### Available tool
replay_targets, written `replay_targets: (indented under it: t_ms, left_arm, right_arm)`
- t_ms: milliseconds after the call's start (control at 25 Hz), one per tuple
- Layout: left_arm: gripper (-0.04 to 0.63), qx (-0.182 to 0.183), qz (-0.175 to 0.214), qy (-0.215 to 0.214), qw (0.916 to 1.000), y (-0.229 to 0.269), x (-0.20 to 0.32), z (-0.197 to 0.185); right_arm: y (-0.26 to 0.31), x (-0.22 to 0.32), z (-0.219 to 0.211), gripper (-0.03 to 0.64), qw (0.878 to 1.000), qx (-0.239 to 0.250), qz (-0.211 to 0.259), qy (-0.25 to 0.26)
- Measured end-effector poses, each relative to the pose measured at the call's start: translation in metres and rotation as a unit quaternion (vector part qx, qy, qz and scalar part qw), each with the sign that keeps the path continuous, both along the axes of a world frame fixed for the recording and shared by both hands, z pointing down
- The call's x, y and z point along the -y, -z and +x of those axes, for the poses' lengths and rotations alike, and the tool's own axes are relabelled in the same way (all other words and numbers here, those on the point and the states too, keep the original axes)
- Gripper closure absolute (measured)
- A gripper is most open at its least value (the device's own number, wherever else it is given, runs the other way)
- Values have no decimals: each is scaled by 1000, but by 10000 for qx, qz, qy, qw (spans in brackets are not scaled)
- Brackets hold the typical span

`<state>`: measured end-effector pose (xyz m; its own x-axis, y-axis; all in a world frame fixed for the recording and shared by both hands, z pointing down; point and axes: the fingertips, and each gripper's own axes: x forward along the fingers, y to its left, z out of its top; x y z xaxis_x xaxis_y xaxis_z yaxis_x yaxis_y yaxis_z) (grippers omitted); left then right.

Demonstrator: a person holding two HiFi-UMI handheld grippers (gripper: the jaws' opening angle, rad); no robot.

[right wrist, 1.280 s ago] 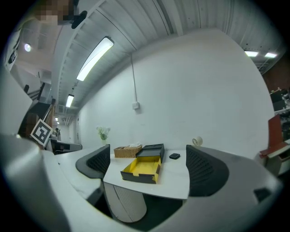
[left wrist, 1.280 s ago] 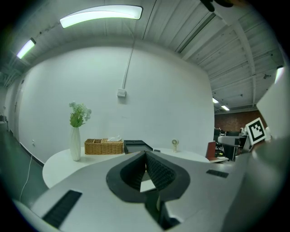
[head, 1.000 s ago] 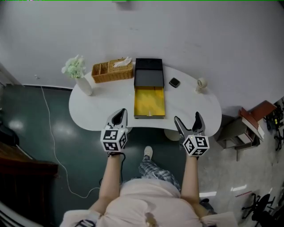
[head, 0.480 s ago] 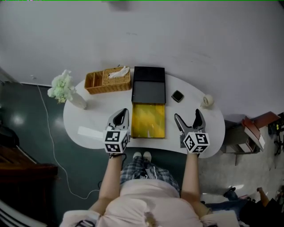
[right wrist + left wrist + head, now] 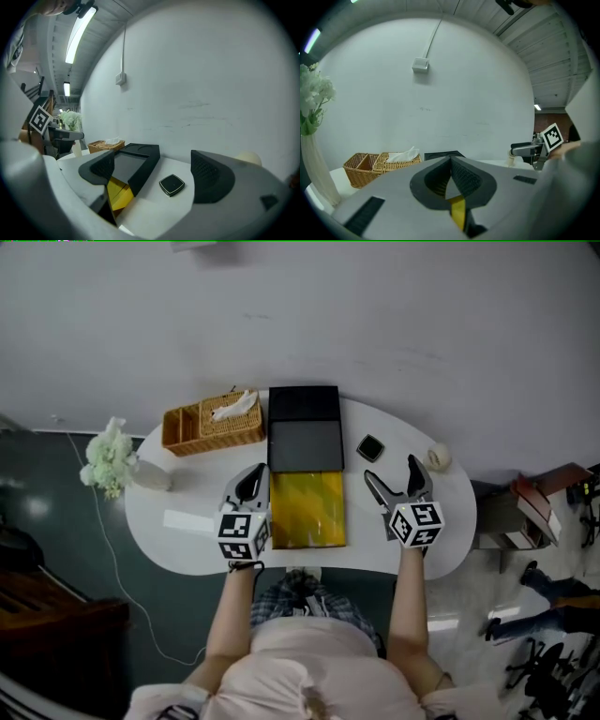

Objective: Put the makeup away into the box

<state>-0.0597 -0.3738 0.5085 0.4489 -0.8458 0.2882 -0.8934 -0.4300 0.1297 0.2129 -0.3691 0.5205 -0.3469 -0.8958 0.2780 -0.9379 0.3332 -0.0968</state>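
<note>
the person is standing at a white rounded table [image 5: 187,521] and holding both tools low over its near edge. the small black square compact [image 5: 371,447] [image 5: 172,184], the only makeup plainly showing, is lying flat on the table just right of the black box [image 5: 305,401], clear of it and not yet put away. the box's yellow tray [image 5: 307,510] is standing drawn out toward the person, between the two tools.

the right tool [image 5: 392,474] [image 5: 154,176] is hovering with its jaws wide apart and nothing in them. in the right gripper view the compact is sitting ahead of it, framed between the two jaws, slightly nearer the right one. it is turned cornerwise to the tool, so a grip would likely be landing on corners unless the wrist is twisting first.

the left tool [image 5: 248,486] [image 5: 451,161] is pointing forward with its jaws pressed together and empty, at the far side of the tray from the compact. so the right tool is much the nearer, and the carry would be running leftward to the tray.

a woven wicker basket [image 5: 212,423] is sitting left of the box, and a small cream round thing [image 5: 438,457] is resting near the table's right end.
</note>
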Motion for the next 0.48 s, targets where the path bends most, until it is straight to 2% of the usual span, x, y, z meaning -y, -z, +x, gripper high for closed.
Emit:
replay_targets:
  t_ms: [240, 480]
  left_arm:
    - [569, -20, -186, -119, 9998, -7, 16, 19]
    - [569, -53, -415, -173, 9990, -20, 28, 70]
  right_arm:
    - [-22, 37, -2, 106, 9959, -526, -449, 585]
    - [-54, 65, -8, 106, 9837, -960, -929, 1206]
